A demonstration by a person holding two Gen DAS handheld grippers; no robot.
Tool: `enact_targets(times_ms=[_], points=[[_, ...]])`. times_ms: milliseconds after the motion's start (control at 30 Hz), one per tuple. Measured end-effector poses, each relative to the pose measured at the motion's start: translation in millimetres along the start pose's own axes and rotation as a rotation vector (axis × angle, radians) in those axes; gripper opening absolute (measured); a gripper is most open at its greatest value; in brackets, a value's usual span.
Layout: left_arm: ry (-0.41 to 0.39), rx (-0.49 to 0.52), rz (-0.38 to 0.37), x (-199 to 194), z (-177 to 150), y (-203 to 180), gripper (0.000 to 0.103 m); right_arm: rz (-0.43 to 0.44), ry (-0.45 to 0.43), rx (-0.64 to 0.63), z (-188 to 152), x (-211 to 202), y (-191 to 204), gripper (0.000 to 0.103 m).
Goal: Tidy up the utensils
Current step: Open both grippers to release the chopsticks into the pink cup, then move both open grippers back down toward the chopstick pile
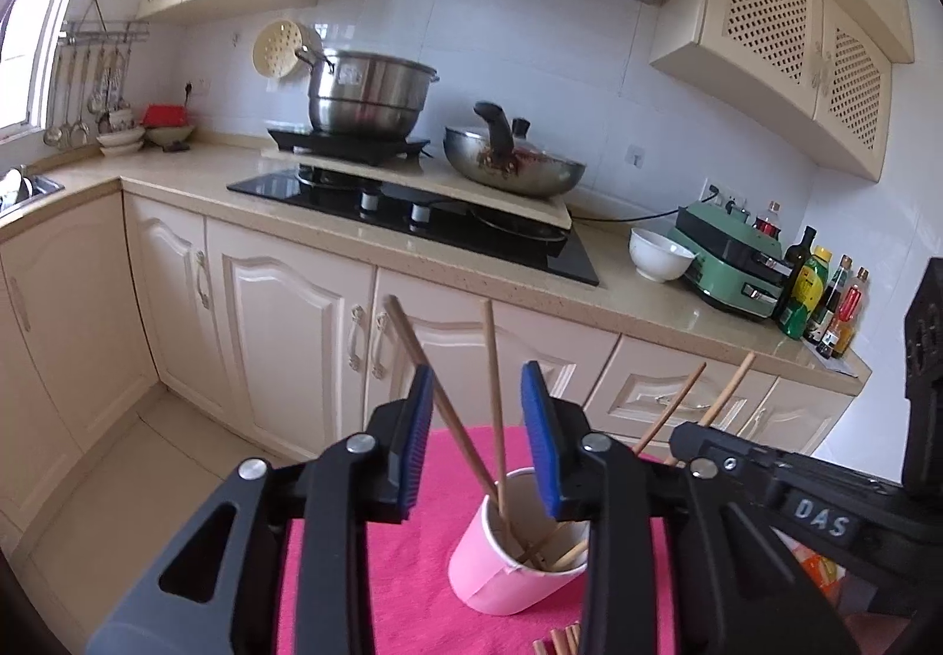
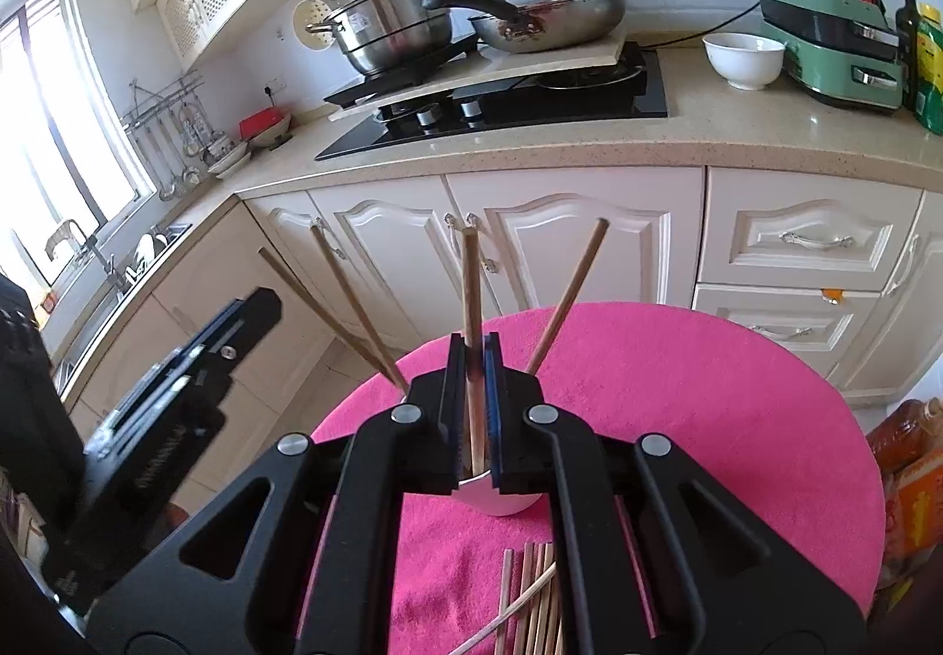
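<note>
Chopsticks point(image 1: 496, 407) stand in a pink paper cup point(image 1: 507, 555) on the pink cloth point(image 1: 330, 566) in the left wrist view, their lower ends down in the cup and their upper ends fanning out: one is close to upright, another leans up and to the left, and two more tips show to the right, slanting up and right. The left gripper point(image 1: 478, 437) has its blue pads spread wide, one on either side of the cup's mouth, pinching nothing; the leaning stick passes just by the left pad. The right gripper's black body point(image 1: 784, 484) sits close at the right of the cup.

In the right wrist view, the right gripper point(image 2: 473, 407) has its pads pressed onto one chopstick point(image 2: 471, 289), whose long axis runs nearly vertical, top end up toward the cabinets point(image 2: 560, 242), lower end going down into the cup point(image 2: 501, 502) beneath the fingers. Other sticks splay up left and right from the cup. A loose bundle of chopsticks point(image 2: 530, 596) lies flat on the cloth in front of the cup, pointing roughly toward it.
</note>
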State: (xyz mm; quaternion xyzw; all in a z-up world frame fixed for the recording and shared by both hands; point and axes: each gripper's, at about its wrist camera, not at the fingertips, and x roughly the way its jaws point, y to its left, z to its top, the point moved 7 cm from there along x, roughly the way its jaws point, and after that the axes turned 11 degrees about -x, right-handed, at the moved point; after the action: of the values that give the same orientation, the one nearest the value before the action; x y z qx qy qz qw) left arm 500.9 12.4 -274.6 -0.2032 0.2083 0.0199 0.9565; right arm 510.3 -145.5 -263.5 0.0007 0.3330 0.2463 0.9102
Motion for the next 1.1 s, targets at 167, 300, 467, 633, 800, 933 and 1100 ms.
enact_targets(times_ms=[167, 300, 467, 633, 800, 933, 1100], points=[[-0.044, 0.032, 0.027, -22.0, 2.8, 8.0, 0.035, -0.001, -0.002, -0.034, -4.2, -2.9, 13.0, 0.008], [-0.077, 0.034, 0.050, -37.5, 4.3, 16.2, 0.036, -0.009, -0.013, -0.053, -7.6, -9.6, 22.7, 0.025], [-0.087, 0.041, 0.065, -49.5, 3.2, 19.6, 0.037, -0.021, -0.047, -0.060, -8.9, -23.3, 26.5, 0.056], [-0.093, 0.061, 0.048, -61.6, -1.6, 13.5, 0.037, -0.033, -0.066, -0.058, -10.7, -37.8, 23.8, 0.057], [-0.078, 0.070, 0.041, -67.9, -8.8, 7.3, 0.037, -0.041, -0.106, -0.065, -13.8, -61.0, 21.0, 0.062], [-0.056, 0.069, 0.032, -72.7, -15.9, 5.2, 0.037, -0.045, -0.143, -0.055, -17.2, -81.3, 14.3, 0.064], [-0.022, 0.093, 0.017, -76.2, -30.0, -0.4, 0.037, -0.077, -0.163, -0.051, -24.9, -102.9, 3.5, 0.064]])
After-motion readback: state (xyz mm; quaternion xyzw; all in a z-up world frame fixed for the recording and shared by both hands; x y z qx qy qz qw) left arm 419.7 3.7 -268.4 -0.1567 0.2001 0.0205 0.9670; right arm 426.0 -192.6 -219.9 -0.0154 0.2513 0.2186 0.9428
